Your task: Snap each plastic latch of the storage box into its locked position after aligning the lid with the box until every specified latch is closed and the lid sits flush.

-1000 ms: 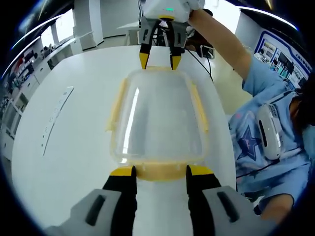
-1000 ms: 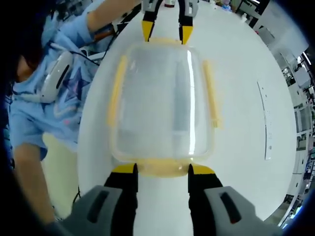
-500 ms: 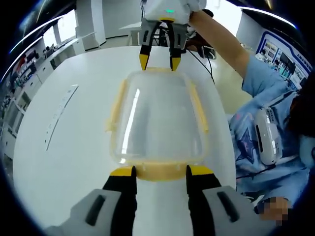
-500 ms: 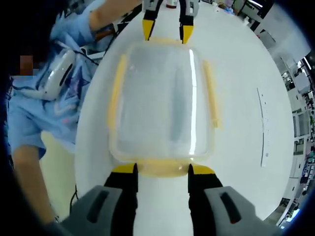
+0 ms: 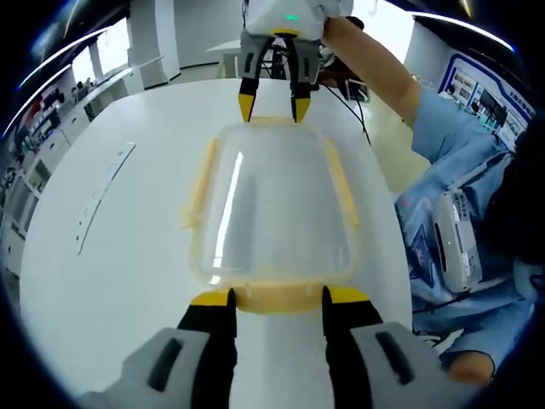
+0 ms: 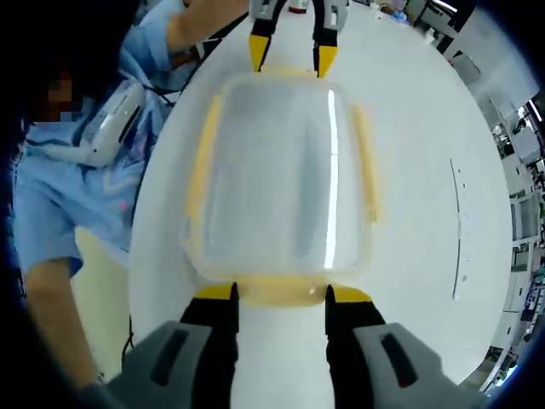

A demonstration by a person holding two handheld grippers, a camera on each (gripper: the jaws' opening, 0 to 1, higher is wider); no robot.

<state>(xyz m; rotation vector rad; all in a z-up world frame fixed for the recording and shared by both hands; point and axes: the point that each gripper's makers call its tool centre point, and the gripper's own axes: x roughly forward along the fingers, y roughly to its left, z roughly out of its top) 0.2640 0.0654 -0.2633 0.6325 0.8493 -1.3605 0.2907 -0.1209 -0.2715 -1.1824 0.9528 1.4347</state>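
On the white table (image 5: 111, 281) lay the clear storage box (image 5: 274, 204) with its lid on, lengthwise between my two tongs. My left tongs (image 5: 274, 296) stood apart, their tips at the yellow end latch (image 5: 274, 298) nearest me. My right tongs (image 6: 279, 294) stood apart likewise at the opposite end latch (image 6: 281, 292). Yellow side latches (image 5: 197, 183) ran along both long edges.

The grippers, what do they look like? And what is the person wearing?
Each gripper has two black jaws with yellow tips on grey bodies, as on the left gripper and the right gripper. Seen from the front, the right gripper has a white housing with a small green light. The person wears a light blue top with a star print.
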